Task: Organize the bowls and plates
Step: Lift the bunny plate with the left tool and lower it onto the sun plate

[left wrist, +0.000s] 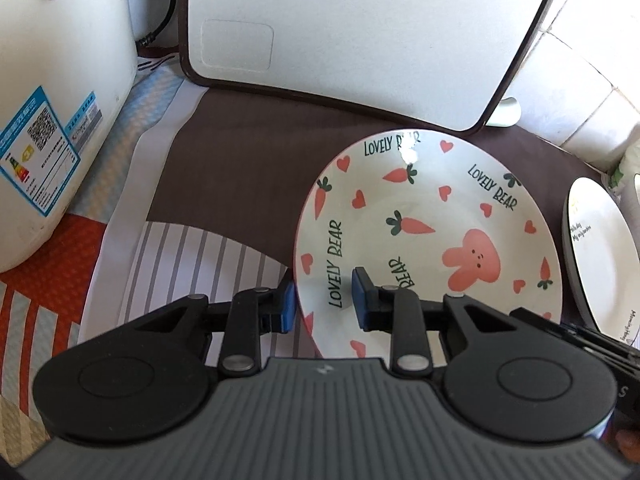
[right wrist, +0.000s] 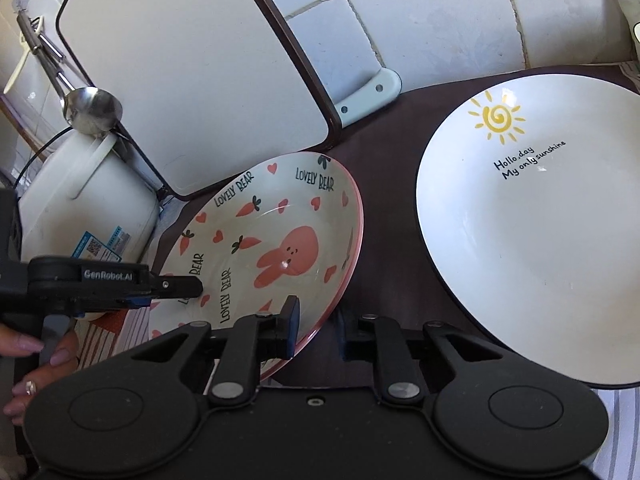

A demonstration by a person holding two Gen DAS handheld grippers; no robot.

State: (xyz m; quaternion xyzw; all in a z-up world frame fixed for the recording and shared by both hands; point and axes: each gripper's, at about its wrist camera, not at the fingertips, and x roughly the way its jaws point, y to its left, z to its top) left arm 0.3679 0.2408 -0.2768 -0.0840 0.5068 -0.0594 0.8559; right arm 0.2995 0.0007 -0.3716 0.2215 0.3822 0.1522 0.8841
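1. Left wrist view: your left hand-held gripper [left wrist: 323, 300] pinches the near-left rim of the rabbit plate [left wrist: 424, 232], which sits tilted on the table [left wrist: 240, 160] before the cutting board [left wrist: 352, 40]. The plate holds nothing.
2. Right wrist view: your right hand-held gripper [right wrist: 318, 330] clamps the same plate's near-right rim. The sun plate [right wrist: 532, 236] lies just beside it, empty and untouched.
3. Nothing looks stacked yet; most of the sorting is probably still ahead.
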